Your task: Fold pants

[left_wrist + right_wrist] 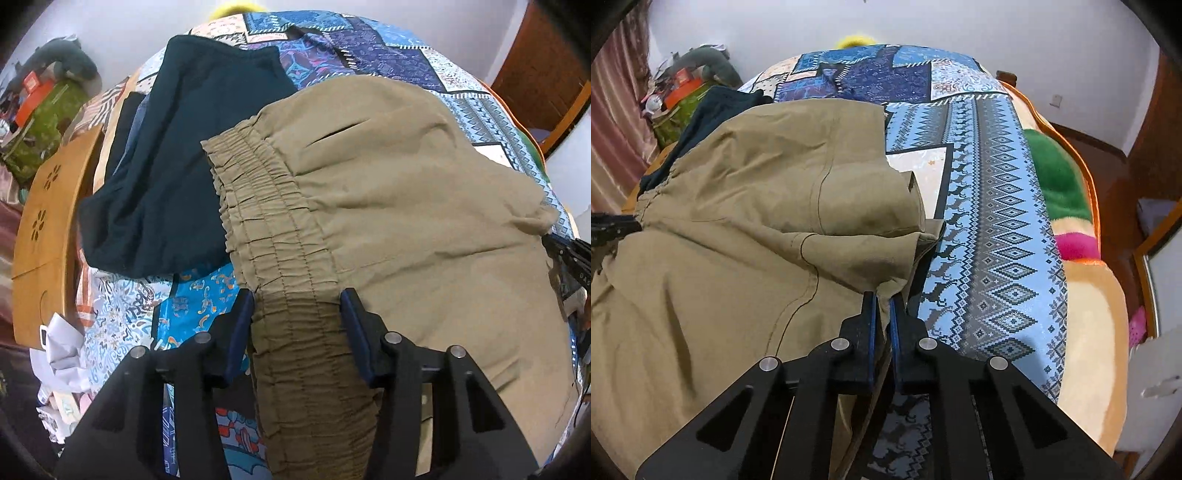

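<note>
Bedroom bed under a patchwork bedspread [207, 291], khaki pants [424, 206] spread across it between two grippers.

Left wrist view: the left gripper [297, 306] has its fingers spread, straddling the gathered elastic waistband [273, 236], which runs away from the camera; cloth lies between the fingers but is not pinched. A dark teal garment [184, 155] lies beside it, left. Right wrist view: the right gripper [882, 306] has its fingers pressed nearly together, pinching a khaki edge [849, 258] just ahead; the pants extend leftward, toward the left gripper.
</note>
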Demonstrator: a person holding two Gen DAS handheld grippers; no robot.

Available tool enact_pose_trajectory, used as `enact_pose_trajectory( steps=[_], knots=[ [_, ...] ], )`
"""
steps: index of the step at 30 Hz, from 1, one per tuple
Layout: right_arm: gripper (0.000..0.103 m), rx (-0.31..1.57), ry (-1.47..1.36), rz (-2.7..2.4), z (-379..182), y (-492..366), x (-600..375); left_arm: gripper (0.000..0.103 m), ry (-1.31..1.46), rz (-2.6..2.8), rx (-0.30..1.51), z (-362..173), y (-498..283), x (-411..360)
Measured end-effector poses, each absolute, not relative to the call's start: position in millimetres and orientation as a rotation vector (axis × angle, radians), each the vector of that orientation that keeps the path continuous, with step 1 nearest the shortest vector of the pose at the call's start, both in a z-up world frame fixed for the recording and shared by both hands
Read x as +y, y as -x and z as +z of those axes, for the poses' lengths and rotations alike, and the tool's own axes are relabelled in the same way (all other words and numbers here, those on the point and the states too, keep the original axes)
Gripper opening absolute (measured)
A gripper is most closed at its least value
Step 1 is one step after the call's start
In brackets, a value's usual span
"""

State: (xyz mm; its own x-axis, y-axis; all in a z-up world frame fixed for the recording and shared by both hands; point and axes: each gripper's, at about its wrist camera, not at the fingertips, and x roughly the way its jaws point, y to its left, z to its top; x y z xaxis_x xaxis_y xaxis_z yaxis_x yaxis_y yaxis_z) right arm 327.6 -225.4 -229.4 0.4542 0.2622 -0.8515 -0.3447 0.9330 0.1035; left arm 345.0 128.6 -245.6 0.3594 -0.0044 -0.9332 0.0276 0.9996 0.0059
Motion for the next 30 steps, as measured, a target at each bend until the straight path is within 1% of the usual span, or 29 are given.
enact_pose_trajectory(
  steps=[1, 2, 5, 7, 9, 10, 12, 14, 15, 16, 17, 23, 27, 28, 29, 30],
  knots=[
    [0.008, 1.030, 0.091, 0.375, -227.9, -325.8, -226.0, 0.050, -0.027, -0.027, 1.200, -242.4, -344.3, 129.6],
    [0.012, 1.031, 0.097, 0.380, -225.0, -325.1, -226.4, 0.050, -0.023, -0.031, 1.196, -240.0, -342.8, 129.0],
    [0.012, 1.022, 0.118, 0.398, -212.6, -317.6, -227.9, 0.051, 0.005, -0.045, 1.164, -224.1, -340.6, 133.2],
    [0.018, 0.976, 0.127, 0.408, -198.0, -314.8, -229.6, 0.053, 0.009, -0.035, 1.129, -211.4, -343.3, 137.8],
    [0.028, 0.933, 0.126, 0.409, -185.8, -313.8, -232.6, 0.059, 0.014, -0.017, 1.108, -203.4, -348.4, 143.4],
    [0.030, 0.912, 0.118, 0.412, -179.1, -316.4, -233.7, 0.060, 0.018, -0.008, 1.101, -200.7, -351.6, 146.5],
    [0.039, 0.886, 0.105, 0.410, -170.8, -323.7, -234.1, 0.064, 0.026, 0.002, 1.099, -198.1, -360.6, 151.3],
    [0.044, 0.865, 0.099, 0.404, -166.9, -334.0, -232.2, 0.067, 0.032, 0.000, 1.113, -200.9, -369.7, 154.8],
    [0.048, 0.861, 0.099, 0.402, -167.0, -338.8, -231.6, 0.071, 0.033, -0.003, 1.125, -204.0, -374.3, 155.2],
    [0.050, 0.862, 0.098, 0.398, -168.8, -345.3, -230.0, 0.074, 0.033, -0.007, 1.146, -209.4, -379.7, 155.5],
    [0.052, 0.865, 0.096, 0.394, -172.0, -349.8, -228.9, 0.080, 0.033, -0.014, 1.170, -215.4, -384.3, 155.2],
    [0.052, 0.977, 0.043, 0.400, -210.1, -381.8, -224.3, 0.081, 0.032, -0.040, 1.270, -251.7, -401.4, 148.1],
    [0.051, 1.021, 0.018, 0.449, -225.5, -387.0, -215.4, 0.081, 0.021, -0.061, 1.269, -259.0, -403.6, 143.1],
    [0.048, 1.022, 0.011, 0.461, -228.0, -387.2, -212.7, 0.081, 0.017, -0.062, 1.266, -259.2, -403.2, 141.7],
    [0.037, 1.021, 0.012, 0.468, -229.4, -386.5, -210.5, 0.081, 0.010, -0.065, 1.262, -259.6, -403.4, 140.2],
    [0.031, 1.017, 0.043, 0.455, -230.7, -385.1, -206.8, 0.081, 0.006, -0.067, 1.260, -259.7, -403.2, 140.6]
  ],
)
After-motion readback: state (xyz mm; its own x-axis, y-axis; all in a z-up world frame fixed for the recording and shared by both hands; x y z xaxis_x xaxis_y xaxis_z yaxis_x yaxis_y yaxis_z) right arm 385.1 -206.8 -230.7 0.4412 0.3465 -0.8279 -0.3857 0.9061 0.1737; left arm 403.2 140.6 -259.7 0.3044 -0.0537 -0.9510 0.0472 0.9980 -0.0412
